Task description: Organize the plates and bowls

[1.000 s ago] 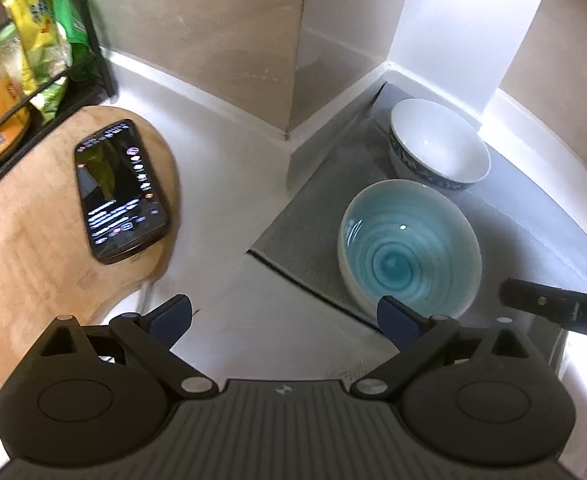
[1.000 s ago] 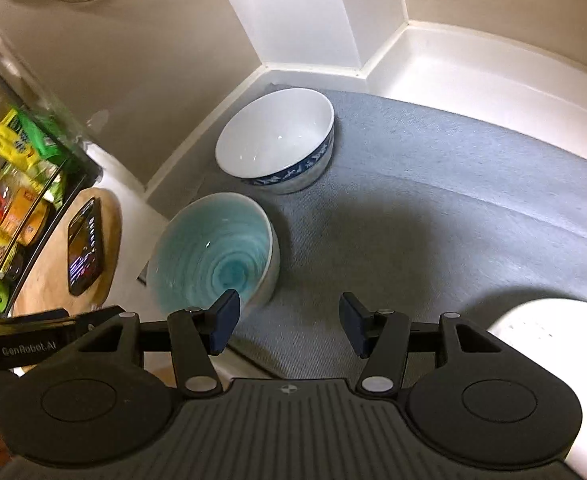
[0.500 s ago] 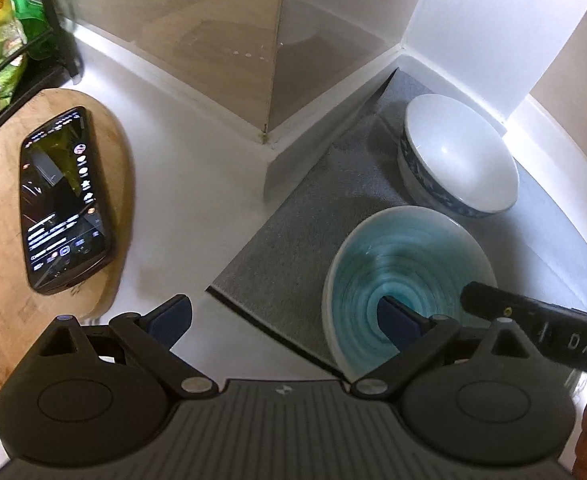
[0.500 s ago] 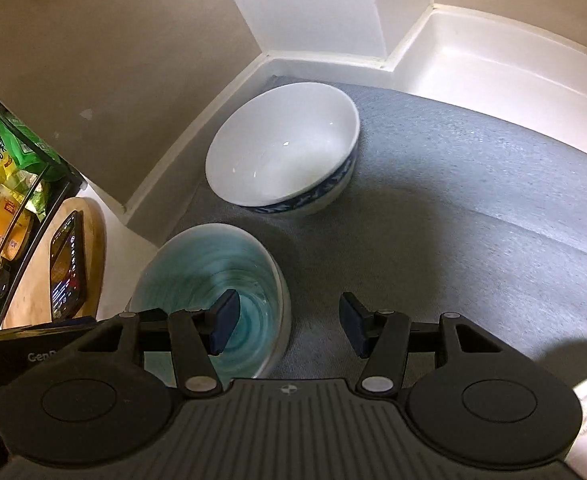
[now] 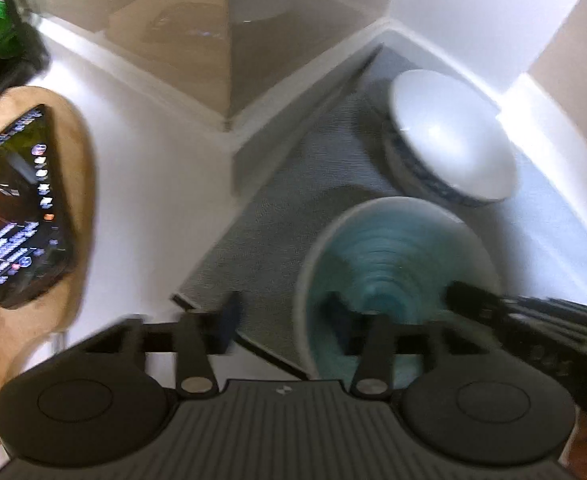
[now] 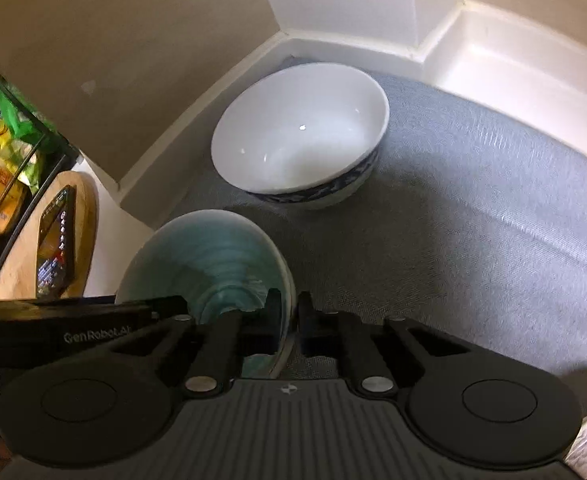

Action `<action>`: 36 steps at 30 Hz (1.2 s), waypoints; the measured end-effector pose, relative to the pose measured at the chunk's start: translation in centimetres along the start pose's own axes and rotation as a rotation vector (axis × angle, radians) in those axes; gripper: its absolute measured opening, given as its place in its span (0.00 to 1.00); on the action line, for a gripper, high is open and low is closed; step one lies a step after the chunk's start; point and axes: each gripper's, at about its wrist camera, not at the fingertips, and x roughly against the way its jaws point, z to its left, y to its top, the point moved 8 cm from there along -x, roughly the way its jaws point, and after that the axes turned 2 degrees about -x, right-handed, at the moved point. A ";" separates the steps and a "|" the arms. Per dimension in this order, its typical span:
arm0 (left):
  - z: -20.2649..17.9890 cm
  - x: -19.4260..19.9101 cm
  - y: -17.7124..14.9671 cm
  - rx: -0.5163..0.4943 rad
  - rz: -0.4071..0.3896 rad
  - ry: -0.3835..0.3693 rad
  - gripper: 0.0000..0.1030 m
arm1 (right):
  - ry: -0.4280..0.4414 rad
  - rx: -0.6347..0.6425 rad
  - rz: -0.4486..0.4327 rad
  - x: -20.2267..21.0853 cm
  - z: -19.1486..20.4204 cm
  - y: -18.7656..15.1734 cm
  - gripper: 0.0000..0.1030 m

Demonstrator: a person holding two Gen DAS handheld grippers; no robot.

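A glazed teal bowl (image 6: pixel 209 264), round and ringed with concentric ridges inside, was seen on a woven grey mat (image 6: pixel 473 220) near its corner. Its right-hand rim was clamped between the fingers of the right gripper (image 6: pixel 289 316), whose jaws had just been closing, one finger inside the bowl and one outside. The left gripper (image 5: pixel 283 314) straddled the opposite rim, one finger over the mat and one inside the bowl; its jaws had just been closing, but through the blur it could not be told whether the pads pressed on the rim. Just behind, a smooth white bowl (image 6: pixel 299 136) with a blue patterned band was set on the same mat. A dark phone (image 5: pixel 23 208) lay flat on a rounded wooden board (image 5: pixel 79 144).
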 end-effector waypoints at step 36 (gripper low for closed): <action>-2.5 11.3 -5.9 -0.144 -0.059 -0.060 0.15 | -0.016 0.031 -0.133 11.3 2.9 -4.6 0.09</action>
